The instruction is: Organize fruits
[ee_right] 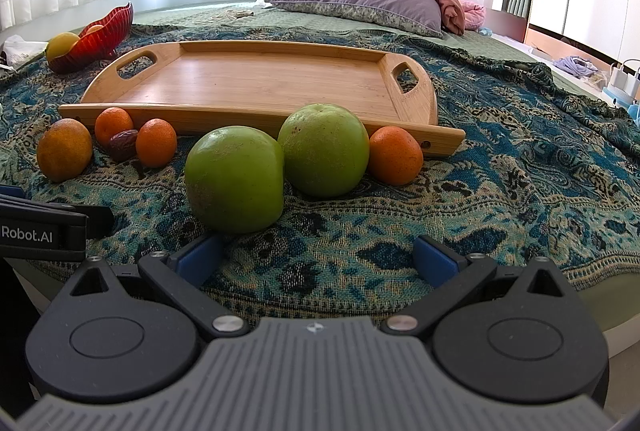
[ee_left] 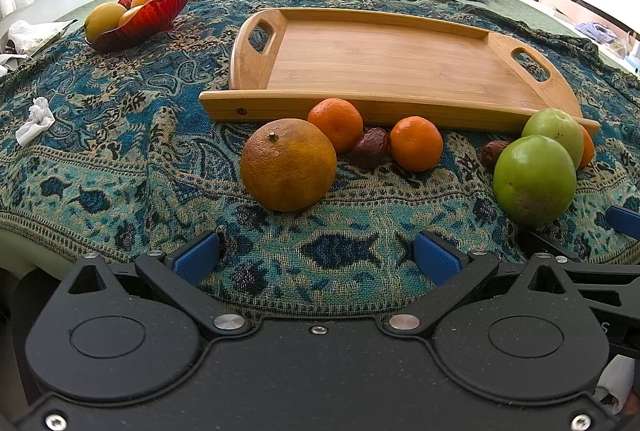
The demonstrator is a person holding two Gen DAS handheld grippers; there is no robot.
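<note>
In the left wrist view the left tongs [ee_left: 316,257] stand spread wide and empty over the blue patterned woven blanket [ee_left: 120,159] on the bed, facing the large dull-orange round orange [ee_left: 288,165]; behind it two small bright tangerines [ee_left: 336,123] flank a wrinkled dark-red date [ee_left: 370,147], all loose just before the near rim of the empty bamboo tray with cut-out handles [ee_left: 380,51]. The soft, rumpled blanket is the hazard: a nudged round fruit would likely roll away or knock its neighbours. In the right wrist view the right tongs [ee_right: 318,257] are likewise released and bare, aimed at the nearer smooth green apple [ee_right: 235,179], which touches a second green apple [ee_right: 324,149]. Closing off-centre on that slick, wide skin could squirt it sideways and push the pair apart.
</note>
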